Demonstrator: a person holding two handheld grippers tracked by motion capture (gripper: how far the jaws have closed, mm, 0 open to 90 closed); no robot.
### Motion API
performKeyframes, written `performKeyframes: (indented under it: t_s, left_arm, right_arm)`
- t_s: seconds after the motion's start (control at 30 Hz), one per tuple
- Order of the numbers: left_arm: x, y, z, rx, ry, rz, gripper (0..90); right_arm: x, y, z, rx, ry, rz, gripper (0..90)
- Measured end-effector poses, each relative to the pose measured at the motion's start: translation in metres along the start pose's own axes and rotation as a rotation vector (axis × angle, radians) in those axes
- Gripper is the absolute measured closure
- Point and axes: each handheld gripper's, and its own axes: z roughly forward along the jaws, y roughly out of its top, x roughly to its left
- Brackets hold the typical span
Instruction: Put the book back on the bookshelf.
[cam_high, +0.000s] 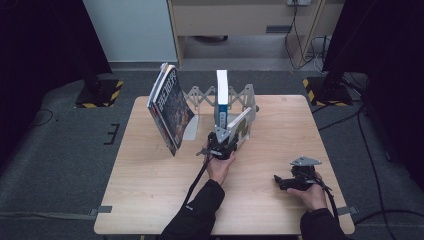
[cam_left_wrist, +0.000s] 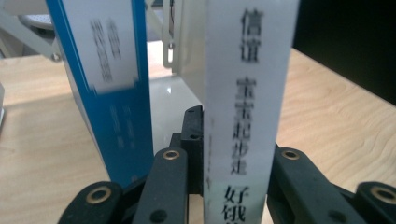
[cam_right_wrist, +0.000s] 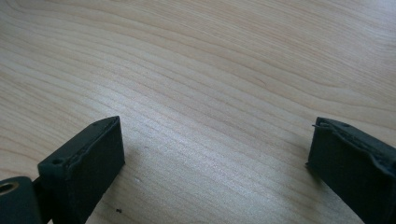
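A thin white book (cam_high: 240, 126) with black characters down its spine (cam_left_wrist: 247, 93) leans in the middle of the wooden table (cam_high: 150, 190). My left gripper (cam_high: 222, 145) is shut on it, and in the left gripper view the black jaws press on both sides of the spine (cam_left_wrist: 236, 140). Just left of it a blue and white book (cam_high: 221, 95) (cam_left_wrist: 109, 93) stands upright in the white folding rack (cam_high: 200, 95). My right gripper (cam_high: 278, 181) rests low at the front right, open, with bare wood between its jaws (cam_right_wrist: 215, 149).
Several larger books (cam_high: 170, 107) lean steeply at the rack's left end, beside a white bookend (cam_high: 191, 127). Black stand bases with yellow striped tape (cam_high: 100, 92) sit on the floor past the table's far corners. Cables trail on the floor at right.
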Motion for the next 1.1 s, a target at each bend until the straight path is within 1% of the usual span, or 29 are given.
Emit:
performKeyframes:
  t_s: [0.07, 0.13, 0.27, 0.37, 0.63, 0.7, 0.77, 0.83, 0.87, 0.97, 1.1]
  left_arm:
    - [-0.002, -0.005, 0.0, 0.014, 0.0, 0.006, 73.7]
    - [-0.003, -0.009, 0.0, 0.017, 0.001, 0.004, 73.7]
    - [-0.002, -0.014, -0.001, 0.029, 0.005, -0.015, 73.8]
    - [-0.002, -0.018, -0.002, 0.034, 0.01, -0.015, 73.8]
    - [-0.004, -0.026, 0.005, 0.048, 0.007, -0.013, 73.7]
    - [-0.003, -0.028, 0.007, 0.052, 0.008, -0.008, 73.7]
    - [-0.001, -0.029, 0.008, 0.049, 0.006, -0.012, 73.7]
    - [0.001, -0.031, 0.008, 0.049, -0.004, -0.016, 73.5]
    - [0.002, -0.032, 0.008, 0.05, -0.002, -0.01, 73.5]
    - [0.003, -0.034, 0.007, 0.051, -0.02, 0.005, 72.4]
    - [0.003, -0.031, -0.004, 0.018, -0.045, 0.005, 69.4]
  right_arm:
    - [0.0, 0.0, 0.0, -0.001, 0.0, -0.002, 3.6]
    - [0.0, 0.0, 0.0, 0.0, 0.0, 0.0, 3.6]
    - [0.0, 0.0, 0.0, 0.0, 0.001, -0.002, 3.6]
    - [0.0, 0.0, 0.0, 0.0, 0.001, 0.0, 3.6]
    - [0.0, 0.0, 0.0, 0.001, 0.002, -0.002, 3.6]
    - [0.0, 0.0, 0.0, -0.001, 0.001, -0.003, 3.6]
    - [0.0, 0.0, 0.0, -0.003, 0.0, -0.006, 3.6]
    - [0.0, 0.0, 0.0, -0.003, 0.0, -0.005, 3.6]
    - [0.0, 0.0, 0.0, -0.003, 0.0, -0.006, 3.6]
    - [0.0, 0.0, 0.0, -0.003, 0.0, -0.006, 3.6]
    - [0.0, 0.0, 0.0, -0.003, 0.0, -0.006, 3.6]
